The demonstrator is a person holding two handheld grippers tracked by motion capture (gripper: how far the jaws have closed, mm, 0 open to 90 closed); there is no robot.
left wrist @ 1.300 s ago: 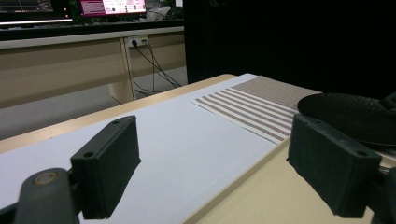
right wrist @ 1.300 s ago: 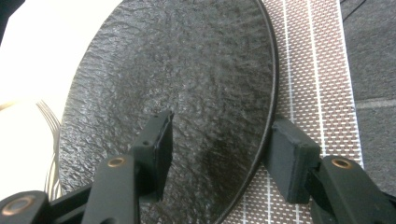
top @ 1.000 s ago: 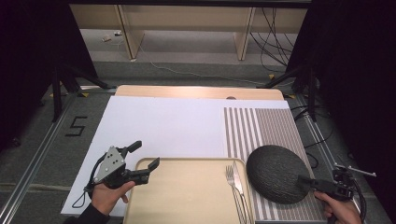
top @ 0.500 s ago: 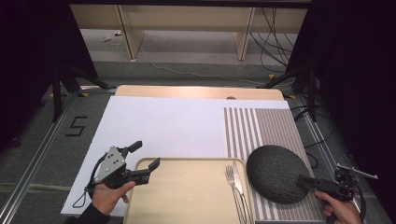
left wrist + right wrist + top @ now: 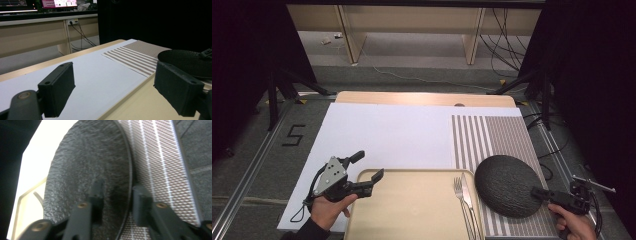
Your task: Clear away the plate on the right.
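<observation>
At the lower right of the high view, the right tongs (image 5: 539, 192) have just been closing, their jaws straddling the rim of the round, dark, rough-textured plate (image 5: 507, 184) on the striped brown placemat (image 5: 492, 132). At the lower left, the left tongs (image 5: 367, 172) stand wide and hold nothing, straddling the corner of the flat beige plastic tray (image 5: 412, 210).

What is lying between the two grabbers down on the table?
In the high view, a tan tray with a fork and knife on it lies between the left gripper and the right gripper, then the dark round plate.
</observation>
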